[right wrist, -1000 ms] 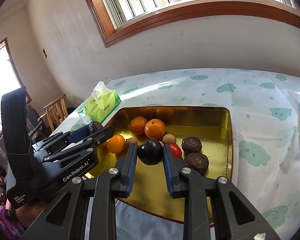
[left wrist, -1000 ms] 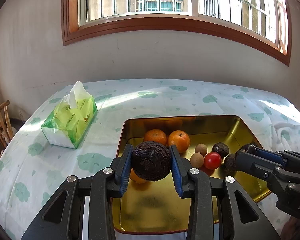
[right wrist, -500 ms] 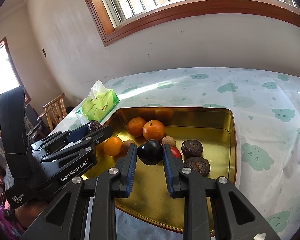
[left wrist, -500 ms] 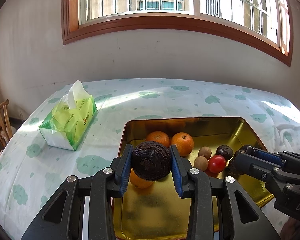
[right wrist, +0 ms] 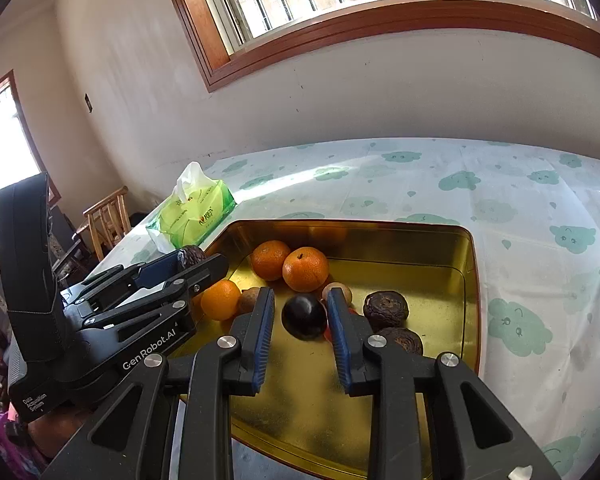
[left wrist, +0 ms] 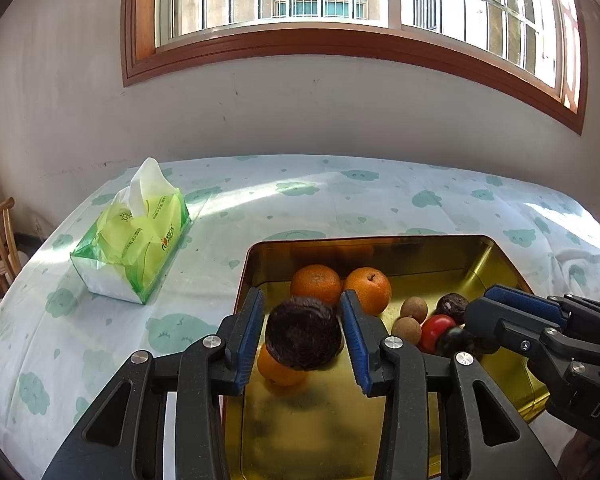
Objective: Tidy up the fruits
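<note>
Fruits in gold tray (left wrist: 500, 256) on cloud-print tablecloth (left wrist: 340, 200); left fingers (left wrist: 248, 332) opening around wrinkled fruit (left wrist: 303, 332); right opening, dark plum (right wrist: 304, 316) between.

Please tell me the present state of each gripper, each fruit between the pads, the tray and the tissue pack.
Left gripper: jaws opening, pads clear of the wrinkled fruit.
Wrinkled fruit: loose between the pads.
Right gripper: jaws opening.
Smooth dark fruit: loose between the pads.
Tray: uncovered, holding fruit.
Tissue pack: opened, one tissue sticking out.
</note>
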{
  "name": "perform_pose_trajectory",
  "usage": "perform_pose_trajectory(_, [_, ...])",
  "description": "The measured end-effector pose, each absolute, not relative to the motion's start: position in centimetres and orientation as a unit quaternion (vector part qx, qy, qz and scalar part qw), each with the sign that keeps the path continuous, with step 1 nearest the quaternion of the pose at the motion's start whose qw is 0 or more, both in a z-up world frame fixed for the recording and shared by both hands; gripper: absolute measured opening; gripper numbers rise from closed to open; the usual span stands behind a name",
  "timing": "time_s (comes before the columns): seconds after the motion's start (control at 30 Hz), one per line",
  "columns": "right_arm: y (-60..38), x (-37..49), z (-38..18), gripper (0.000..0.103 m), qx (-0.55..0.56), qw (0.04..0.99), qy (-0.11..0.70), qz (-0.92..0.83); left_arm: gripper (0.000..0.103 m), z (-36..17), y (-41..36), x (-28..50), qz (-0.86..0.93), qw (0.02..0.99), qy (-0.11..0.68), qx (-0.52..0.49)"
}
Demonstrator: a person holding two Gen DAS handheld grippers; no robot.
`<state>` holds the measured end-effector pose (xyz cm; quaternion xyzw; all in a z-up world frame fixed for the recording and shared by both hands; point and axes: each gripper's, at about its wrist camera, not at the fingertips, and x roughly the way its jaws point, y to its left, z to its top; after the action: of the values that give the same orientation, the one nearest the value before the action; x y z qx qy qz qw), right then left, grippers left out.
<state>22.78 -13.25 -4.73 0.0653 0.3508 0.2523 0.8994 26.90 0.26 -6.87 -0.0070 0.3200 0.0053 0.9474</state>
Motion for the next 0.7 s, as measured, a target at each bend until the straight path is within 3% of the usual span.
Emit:
perform_pose_trajectory(0.03, [-13.2, 22.7, -4.6, 0.032, 0.063, 0.901, 0.347, 0.253, 0.067, -6.8, 0.2, 26.9, 0.009, 0.948, 0.318, -0.006])
perform_pose_trajectory(0.07, [-13.2, 22.7, -4.5, 0.035, 0.061, 0.902, 0.343, 0.254, 0.073, -6.8, 0.3, 26.8, 0.014, 0.950, 0.313, -0.005])
perform_pose_trajectory(0.13, [-13.3, 22.6, -4.2, 0.045, 0.059, 0.906, 0.335, 0.252, 0.079, -6.5, 0.3, 26.4, 0.015, 0.954, 0.299, -0.004])
perform_pose_trajectory(0.2, [-13.5, 22.4, -3.9, 0.045, 0.058, 0.909, 0.327, 0.250, 0.083, -6.2, 0.3, 26.1, 0.017, 0.956, 0.293, -0.004])
perform_pose_trajectory(0.37, [-13.9, 21.3, -2.9, 0.046, 0.057, 0.918, 0.309, 0.242, 0.084, -5.8, 0.1, 25.6, 0.016, 0.957, 0.291, -0.006])
perform_pose_trajectory(0.63, [-14.1, 18.1, -1.3, 0.074, 0.029, 0.942, 0.271, 0.199, 0.084, -4.7, 0.1, 23.4, 0.018, 0.958, 0.285, -0.009])
perform_pose_trajectory(0.7, [-14.2, 17.3, -1.1, 0.076, 0.029, 0.944, 0.267, 0.192, 0.084, -4.4, 0.1, 22.5, 0.020, 0.959, 0.282, -0.009])
